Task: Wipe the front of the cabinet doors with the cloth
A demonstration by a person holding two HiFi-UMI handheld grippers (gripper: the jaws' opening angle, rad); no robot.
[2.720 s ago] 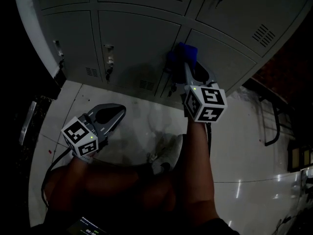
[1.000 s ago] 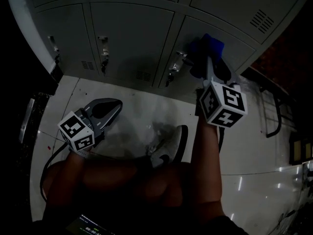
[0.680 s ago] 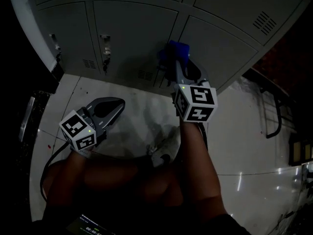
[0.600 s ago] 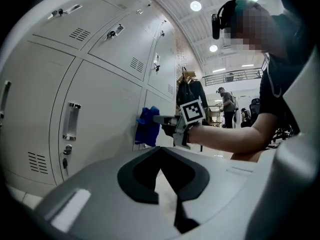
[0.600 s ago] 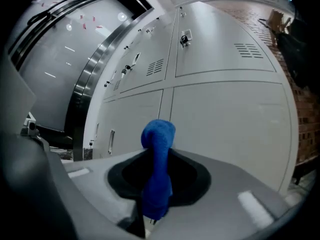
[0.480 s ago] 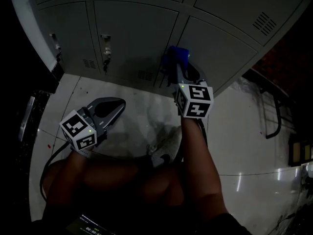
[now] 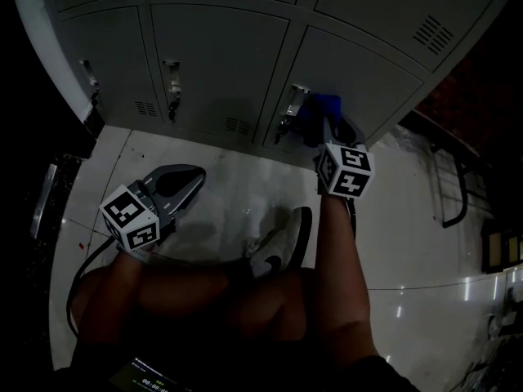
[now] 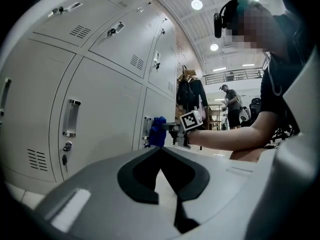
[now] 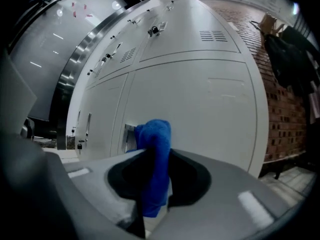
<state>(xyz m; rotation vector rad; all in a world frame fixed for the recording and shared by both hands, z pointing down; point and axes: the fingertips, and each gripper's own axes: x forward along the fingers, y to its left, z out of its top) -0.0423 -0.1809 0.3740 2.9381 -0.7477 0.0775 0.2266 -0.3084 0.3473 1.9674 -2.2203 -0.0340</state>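
Cloth (image 9: 155, 149) blue, clamped in your right gripper (image 7: 328, 127) | cloth against lower cabinet door (image 7: 364, 76), just beside its handle (image 7: 292, 104) | your left gripper (image 7: 186, 180) jaws together, nothing between, well apart from the lockers.

The head view looks steeply down from above the person's knees onto the floor (image 7: 237, 178), with the cabinet doors (image 7: 221, 55) spanning its 12 o'clock edge. The left claw (image 7: 192, 178) sits at 8 o'clock, well back from the doors. Its own view rides low and faces obliquely along them, with the right claw (image 8: 171, 130) and cloth (image 8: 158, 131) small just above centre. The right claw view looks at one door from close by, the cloth rising from 6 o'clock. All three views share the cloth and the door handle (image 9: 129, 134) beside it.
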